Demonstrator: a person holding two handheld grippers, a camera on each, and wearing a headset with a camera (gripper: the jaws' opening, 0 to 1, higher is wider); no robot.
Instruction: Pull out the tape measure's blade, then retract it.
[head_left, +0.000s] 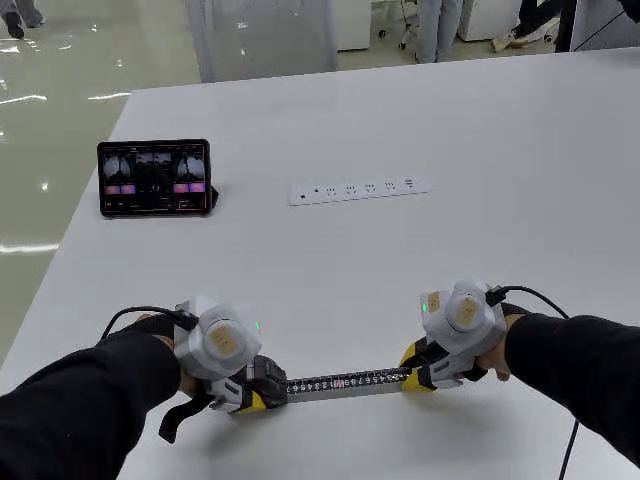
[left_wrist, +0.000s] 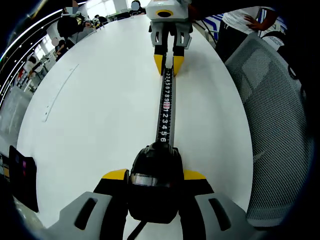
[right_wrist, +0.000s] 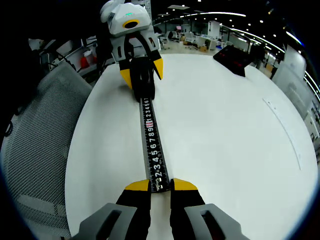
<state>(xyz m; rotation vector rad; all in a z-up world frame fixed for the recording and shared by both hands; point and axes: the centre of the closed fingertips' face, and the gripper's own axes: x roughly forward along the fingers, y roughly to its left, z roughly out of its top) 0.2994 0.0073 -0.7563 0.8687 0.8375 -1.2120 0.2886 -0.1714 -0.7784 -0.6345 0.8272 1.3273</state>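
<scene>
A white bench (head_left: 420, 130) seen from above, with a person's two dark-sleeved arms reaching in from the bottom corners, each hand holding a claw tool. The left claw (head_left: 258, 385) is clamped on the black tape measure case (head_left: 268, 380), which sits on the bench near the lower left edge of the head view. From the case, the blade (head_left: 345, 382) runs out to the right, lying flat and straight along the bench surface, its printed numbers facing up. The right claw (head_left: 411, 368) is closed on the far end of the blade, its yellow tips pinching it from either side.

In the left gripper view, the case sits gripped between the yellow-tipped jaws at the bottom, and the blade stretches straight ahead to the other claw. In the right gripper view, the blade's end lies between the two yellow tips, which press in on it, and the numbers climb toward the case held at the far end.

Farther back on the bench, well apart from the tape, a tablet (head_left: 154, 177) with a lit screen stands propped at the left, and a white power strip (head_left: 358, 189) lies near the middle. A grey mesh chair (left_wrist: 272, 125) stands just beside the bench edge.
</scene>
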